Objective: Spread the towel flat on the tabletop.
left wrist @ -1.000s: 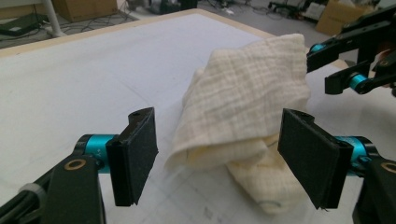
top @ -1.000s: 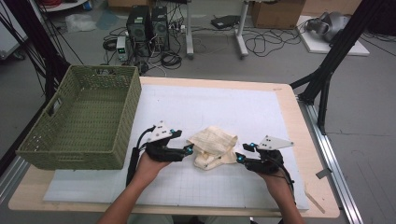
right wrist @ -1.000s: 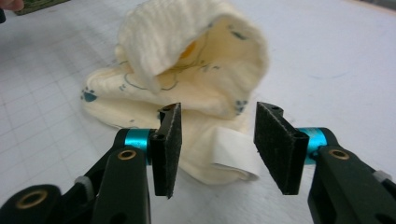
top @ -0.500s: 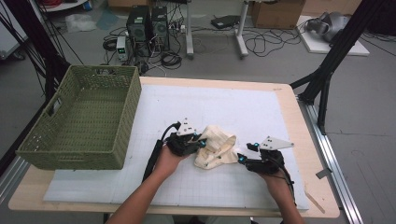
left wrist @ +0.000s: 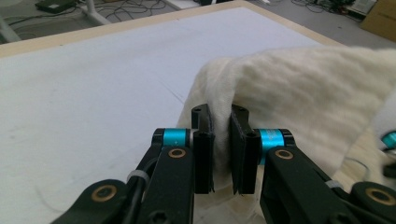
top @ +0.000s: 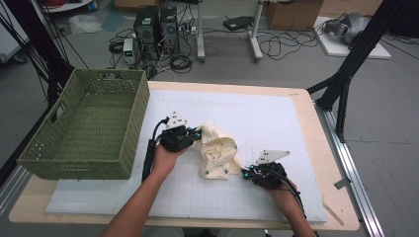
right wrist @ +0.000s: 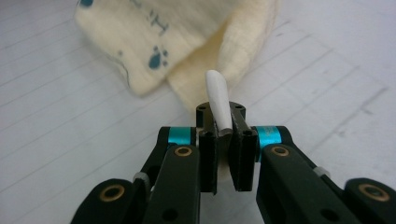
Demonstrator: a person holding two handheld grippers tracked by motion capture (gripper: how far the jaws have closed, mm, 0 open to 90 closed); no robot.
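Pinching fluffy cream cloth point(top: 216, 154)

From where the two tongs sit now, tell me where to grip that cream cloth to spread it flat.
Grip the cream cloth at opposite edges, as now: left tongs pinch the raised fold on the basket side, right tongs clamp its white tab at the near corner. It lies bunched, so coming in low from outside probably lets it pull flat.

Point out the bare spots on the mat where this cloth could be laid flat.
Free: the far mat beyond the cloth, and the near-left strip beside the basket. Crowded: mid-mat, where the left gripper and right gripper pinch the cloth.
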